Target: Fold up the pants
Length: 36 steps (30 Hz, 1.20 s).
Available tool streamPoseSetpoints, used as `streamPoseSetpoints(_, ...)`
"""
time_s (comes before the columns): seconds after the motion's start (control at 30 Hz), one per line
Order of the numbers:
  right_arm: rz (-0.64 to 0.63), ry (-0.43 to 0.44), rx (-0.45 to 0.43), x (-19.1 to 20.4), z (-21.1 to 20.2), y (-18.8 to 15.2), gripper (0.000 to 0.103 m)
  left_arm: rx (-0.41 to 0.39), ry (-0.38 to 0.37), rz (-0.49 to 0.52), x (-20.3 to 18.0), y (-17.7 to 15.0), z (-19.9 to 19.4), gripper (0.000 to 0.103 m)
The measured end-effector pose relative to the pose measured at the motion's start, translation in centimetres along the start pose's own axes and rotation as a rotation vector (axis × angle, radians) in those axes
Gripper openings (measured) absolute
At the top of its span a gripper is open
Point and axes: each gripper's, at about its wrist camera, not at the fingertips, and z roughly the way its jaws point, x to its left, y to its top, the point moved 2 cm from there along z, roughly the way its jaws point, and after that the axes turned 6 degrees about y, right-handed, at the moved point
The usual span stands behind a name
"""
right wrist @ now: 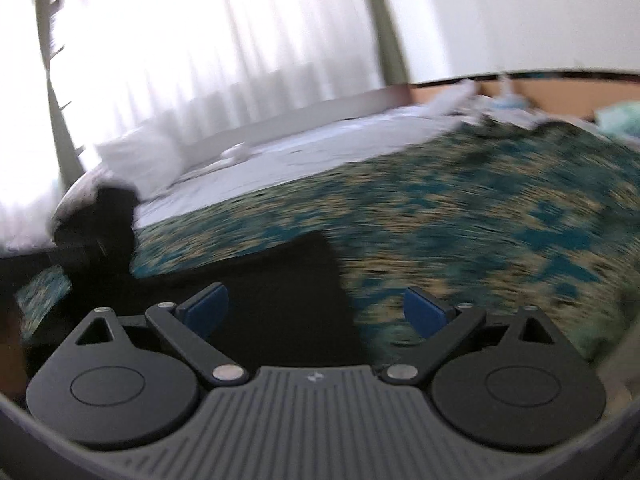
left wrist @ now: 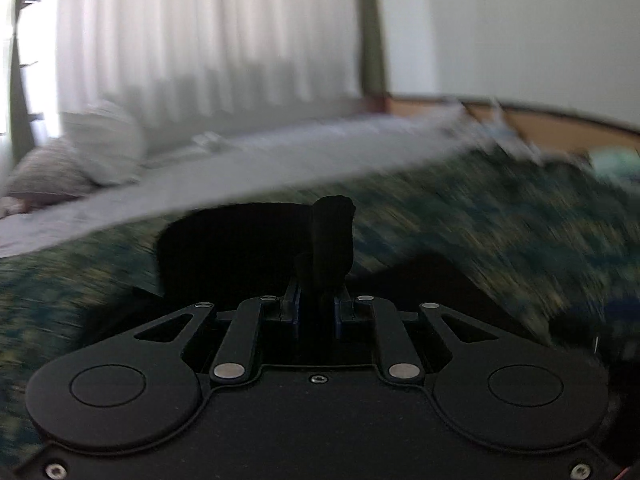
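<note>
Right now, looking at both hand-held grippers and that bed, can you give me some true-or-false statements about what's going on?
1. The left hand-held gripper is clamped on black pants. True.
2. The right hand-held gripper is shut on the pants. False: its jaws are open and hold nothing.
3. The bedspread is plain red. False: it is patterned teal and tan.
4. White curtains hang behind the bed. True.

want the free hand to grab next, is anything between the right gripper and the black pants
Nothing visible does. The right gripper has its jaws open, and the black pants lie directly ahead on the patterned bedspread. The left gripper is shut on a bunched fold of them.
</note>
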Motion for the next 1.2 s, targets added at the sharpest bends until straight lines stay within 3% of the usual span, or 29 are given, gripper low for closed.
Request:
streamPoseSetpoints(0.13, 0.006, -0.024, 0.005, -1.9, -0.5, -0.4, 0.1, 0.067, -0.073, 0.067, -5.4, -2.0, 1.1, 0.016)
streamPoseSetpoints(0.23, 0.026, -0.015, 0.01, -2.3, -0.6, -0.7, 0.1, 0.069, -0.116, 0.12, -7.0, -3.0, 1.1, 0.024)
streamPoseSetpoints(0.27, 0.038, -0.01, 0.009, -2.4, -0.5, -0.7, 0.1, 0.064, -0.131, 0.131, -7.0, -3.1, 0.9, 0.033)
streamPoseSetpoints(0.37, 0.064, 0.004, 0.0, -2.5, -0.4, -0.6, 0.1, 0.054, -0.207, 0.119, -5.8, -3.2, -0.9, 0.042)
streamPoseSetpoints(0.57, 0.069, 0.047, 0.002, -1.2, 0.0, -0.7, 0.099, 0.02, -0.21, 0.039, 0.5, -3.4, -7.0, 0.045)
streamPoseSetpoints(0.67, 0.019, 0.078, 0.036, 0.7, 1.0, -1.3, 0.099, 0.006, -0.141, -0.027, 3.9, -3.8, -8.9, 0.046)
streamPoseSetpoints(0.77, -0.059, 0.096, 0.071, 3.2, 2.2, -2.0, 0.098, 0.0, 0.01, -0.088, 7.3, -4.6, -9.5, 0.045)
streamPoseSetpoints(0.87, -0.079, 0.097, 0.117, 5.0, 4.0, -2.3, 0.097, 0.037, 0.157, -0.128, 10.1, -5.9, -8.9, 0.043)
streamPoseSetpoints(0.97, -0.063, 0.084, 0.163, 6.0, 6.1, -2.4, 0.094, 0.071, 0.229, -0.134, 11.8, -7.5, -8.2, 0.043)
streamPoseSetpoints(1.03, -0.076, 0.067, 0.182, 6.6, 7.4, -2.5, 0.088, 0.101, 0.242, -0.133, 12.3, -8.6, -7.7, 0.043)
streamPoseSetpoints(1.17, -0.098, 0.076, 0.197, 7.6, 8.2, -2.7, 0.036, 0.11, 0.228, -0.148, 12.1, -9.6, -7.4, 0.043)
streamPoseSetpoints(1.2, -0.078, 0.078, 0.188, 7.7, 7.8, -2.4, 0.03, 0.102, 0.218, -0.153, 12.1, -9.4, -7.7, 0.043)
